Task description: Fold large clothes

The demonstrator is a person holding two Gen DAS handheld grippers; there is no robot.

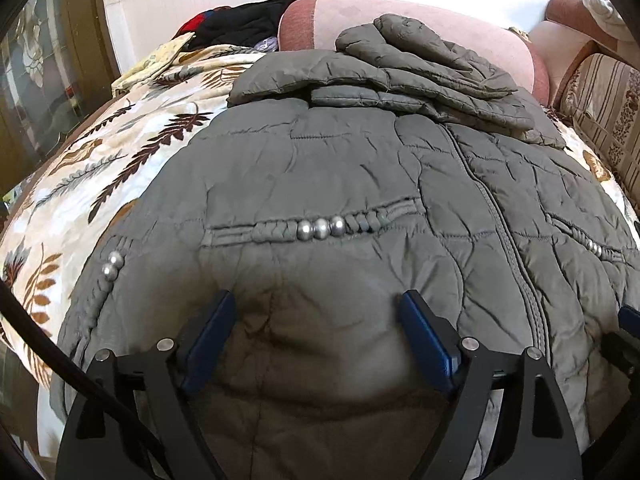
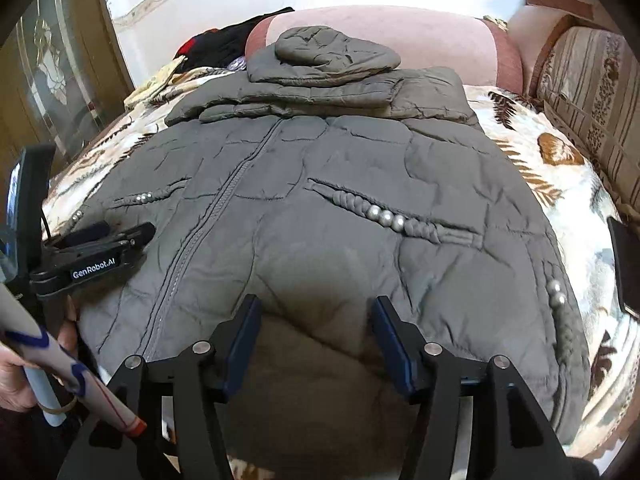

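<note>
While both claws [image 1: 316, 312] [image 2: 316, 312] gape over the jacket [image 1: 340, 168], only the right view shows a hand [image 2: 16, 376].

Black linkage arms with round silver screws carry the left gripper [image 1: 316, 312], whose fingers [image 1: 212, 340] wear dark blue pads. Same build on the right gripper [image 2: 316, 320], and white "GenRobot.AI" lettering marks the left one's side.

Left gripper [image 1: 316, 308] jaws spread wide, right gripper [image 2: 316, 312] jaws parted, both angled downward, empty
</note>
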